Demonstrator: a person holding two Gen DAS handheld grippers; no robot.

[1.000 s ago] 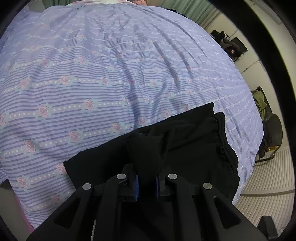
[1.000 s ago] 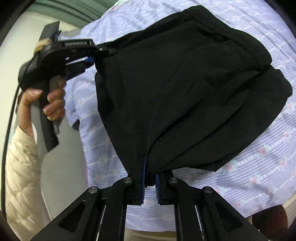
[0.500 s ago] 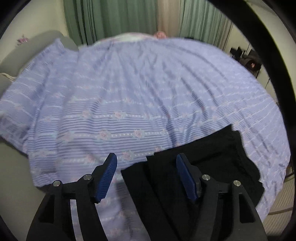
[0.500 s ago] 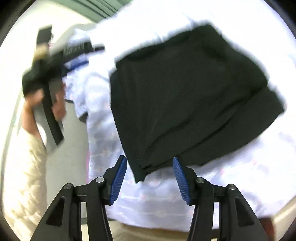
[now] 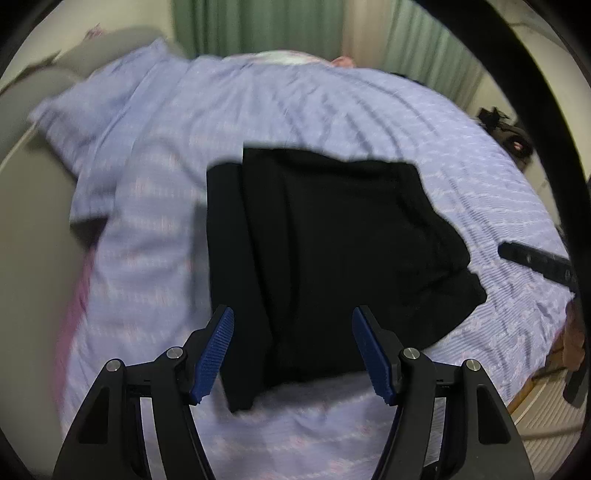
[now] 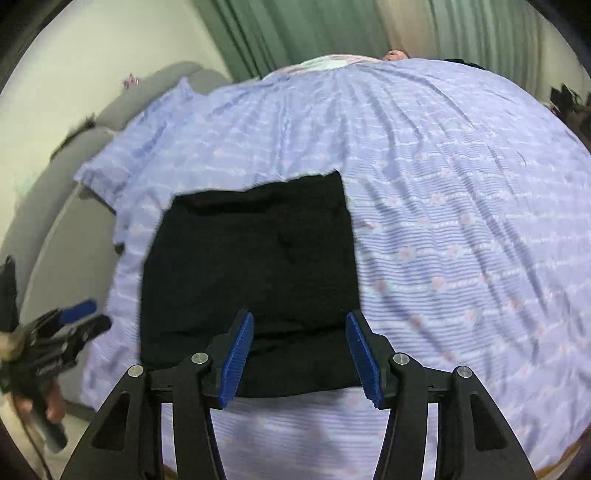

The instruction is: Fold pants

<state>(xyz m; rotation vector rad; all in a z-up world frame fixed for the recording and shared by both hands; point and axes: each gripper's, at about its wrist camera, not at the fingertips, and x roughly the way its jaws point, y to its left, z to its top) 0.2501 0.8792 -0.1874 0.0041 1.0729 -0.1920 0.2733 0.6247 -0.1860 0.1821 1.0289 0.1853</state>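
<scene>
1. Two grippers hang above the bed: the left gripper (image 5: 293,350) and the right gripper (image 6: 299,354) each stand with blue pads spread well apart, holding nothing; both have just been opening, and no cloth is pinched between the pads.
2. Black pants (image 6: 247,288) lie folded into a flat, roughly rectangular stack on the bedspread (image 6: 461,221), near the bed's near edge and toward its left side.
3. Beside the pants, off the bed's left edge, a hand (image 6: 51,408) grips the left gripper's handle in the right wrist view.
4. Lilac-striped and dotted with pink flowers, the bedspread covers the whole bed, lightly creased beyond the pants.
5. Left of the bed curves a grey padded headboard (image 6: 110,110).
6. Farthest back, past the bed, hang green curtains (image 6: 277,33) against a cream wall (image 6: 74,55).
</scene>
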